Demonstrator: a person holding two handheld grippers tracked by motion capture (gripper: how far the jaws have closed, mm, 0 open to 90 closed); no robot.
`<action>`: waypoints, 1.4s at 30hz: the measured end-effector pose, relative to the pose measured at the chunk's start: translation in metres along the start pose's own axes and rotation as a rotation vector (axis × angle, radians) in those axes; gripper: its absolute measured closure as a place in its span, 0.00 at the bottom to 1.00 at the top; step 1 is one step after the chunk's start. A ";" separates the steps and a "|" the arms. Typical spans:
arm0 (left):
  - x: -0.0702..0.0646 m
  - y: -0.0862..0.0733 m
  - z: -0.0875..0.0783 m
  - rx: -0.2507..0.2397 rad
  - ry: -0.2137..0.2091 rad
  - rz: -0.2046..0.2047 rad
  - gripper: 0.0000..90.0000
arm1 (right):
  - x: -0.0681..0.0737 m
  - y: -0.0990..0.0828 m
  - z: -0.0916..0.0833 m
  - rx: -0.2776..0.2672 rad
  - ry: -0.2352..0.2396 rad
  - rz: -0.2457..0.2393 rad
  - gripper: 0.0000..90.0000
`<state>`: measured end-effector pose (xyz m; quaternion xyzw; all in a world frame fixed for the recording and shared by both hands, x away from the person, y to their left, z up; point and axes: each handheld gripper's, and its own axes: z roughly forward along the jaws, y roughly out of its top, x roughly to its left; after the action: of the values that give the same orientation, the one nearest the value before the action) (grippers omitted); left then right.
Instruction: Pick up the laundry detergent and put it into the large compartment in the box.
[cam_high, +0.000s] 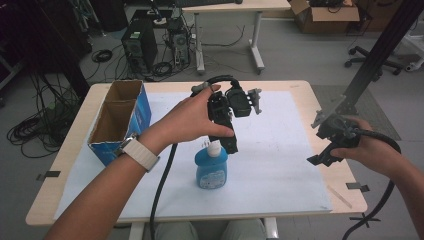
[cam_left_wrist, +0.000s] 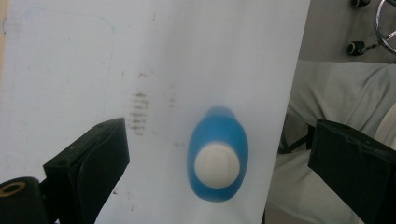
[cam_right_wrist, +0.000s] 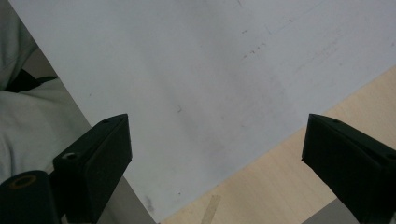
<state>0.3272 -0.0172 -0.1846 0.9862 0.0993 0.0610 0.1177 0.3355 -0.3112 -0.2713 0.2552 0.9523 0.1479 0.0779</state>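
A small blue bottle (cam_high: 212, 170) with a white cap and a pale printed label on its front stands upright on the white sheet (cam_high: 280, 150) covering the table (cam_high: 310, 90), near the middle of the front edge. Seen from above, its body is a rounded oval with the round cap in its centre. The left gripper (cam_high: 226, 145) hangs directly over it, jaws spread wide, nothing pressed between them. The right gripper (cam_high: 320, 159) sits over the sheet's right edge near the front right corner, jaws apart. An open blue cardboard box (cam_high: 120, 120) stands at the left edge.
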 end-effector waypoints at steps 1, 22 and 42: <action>0.000 -0.001 0.000 0.001 -0.002 0.004 0.06 | 0.000 0.000 0.000 0.001 0.000 0.003 0.09; 0.002 -0.024 0.013 -0.013 -0.018 0.023 0.07 | 0.001 0.003 0.001 0.001 -0.004 0.005 0.09; 0.000 -0.039 0.041 0.012 -0.042 0.055 0.07 | 0.002 0.008 0.004 0.007 -0.007 0.003 0.09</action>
<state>0.3262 0.0108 -0.2340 0.9903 0.0701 0.0429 0.1119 0.3385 -0.3030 -0.2727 0.2576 0.9522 0.1435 0.0802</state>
